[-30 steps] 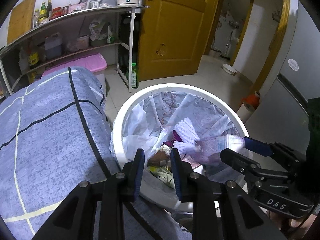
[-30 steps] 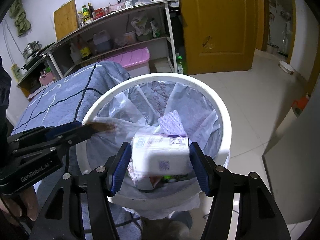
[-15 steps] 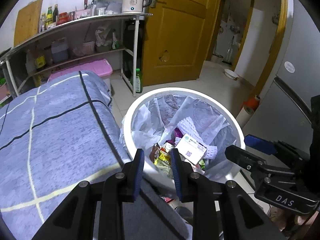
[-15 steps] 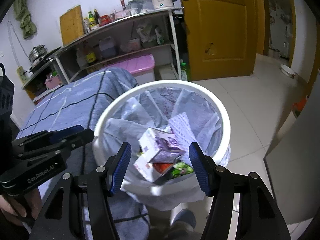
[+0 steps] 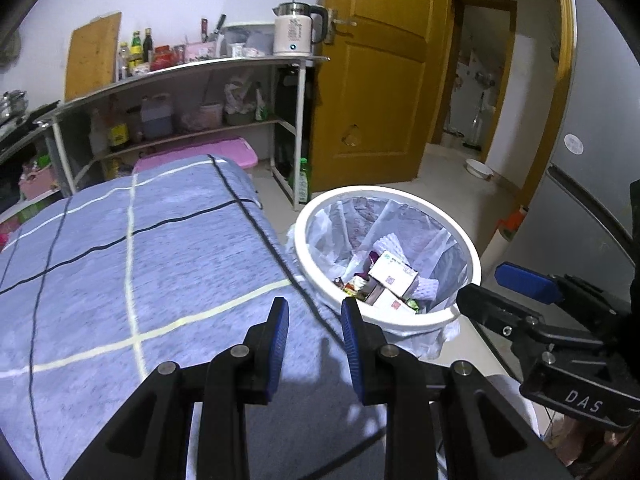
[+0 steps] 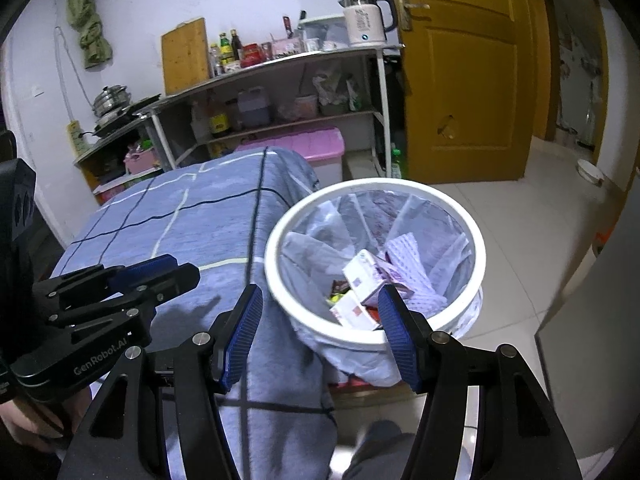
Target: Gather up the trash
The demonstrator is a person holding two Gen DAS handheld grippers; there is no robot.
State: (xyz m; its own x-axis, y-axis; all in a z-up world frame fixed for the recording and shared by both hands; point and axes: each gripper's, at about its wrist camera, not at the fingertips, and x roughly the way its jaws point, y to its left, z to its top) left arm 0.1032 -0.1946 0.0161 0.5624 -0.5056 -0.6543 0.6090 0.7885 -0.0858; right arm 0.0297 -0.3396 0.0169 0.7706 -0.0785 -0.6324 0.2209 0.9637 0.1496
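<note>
Lying already in the lined white bin [image 6: 280, 240] beside the blue-covered worktop [image 5: 140, 260], cartons [image 6: 362, 276] and wrappers; hovering empty above, left gripper [image 5: 314, 320] slightly parted, right gripper [image 6: 320, 320] spread wide, nothing more showing.

A table [image 5: 120, 264] draped in a blue-grey cloth [image 6: 208, 224] with dark and pale grid lines has nothing else on its top. The pale tiled floor [image 6: 532, 248] carries a white trash bin [image 6: 476, 240] standing just beside the table's edge, a pink storage box [image 6: 316, 144], a green bottle [image 5: 303, 184] near the rack's leg, and a white bowl [image 5: 478, 168] by the doorway.
</note>
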